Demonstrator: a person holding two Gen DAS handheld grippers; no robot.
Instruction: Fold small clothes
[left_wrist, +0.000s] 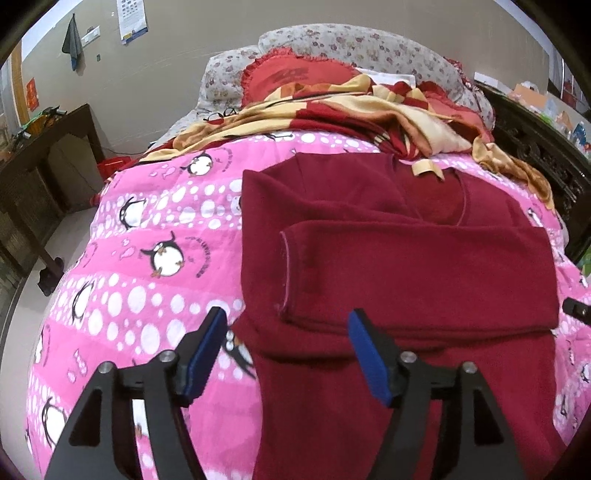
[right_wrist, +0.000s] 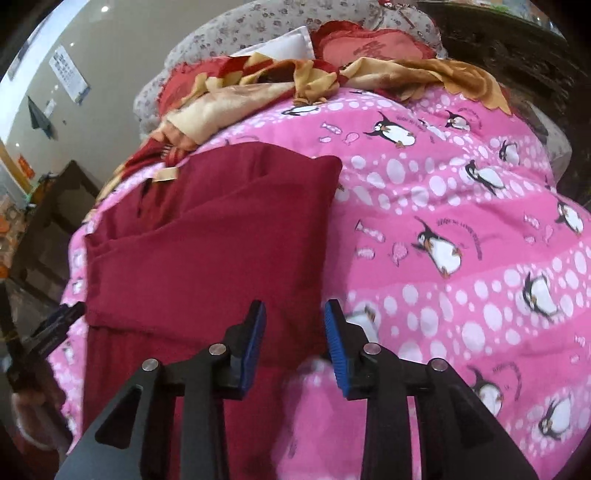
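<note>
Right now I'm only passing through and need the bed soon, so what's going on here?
A person with a gripper in each hand is folding a dark red sweater laid on the pink penguin quilt. A sleeve is already folded across the body. The left gripper is open above the sweater's lower left edge, and the right gripper is open over its right edge. Neither holds any cloth, and the bottom part is not yet folded up.

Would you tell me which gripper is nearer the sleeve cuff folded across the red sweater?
Left. The left gripper hovers just short of the cuff; the right gripper sits at the sweater's opposite edge.
</note>
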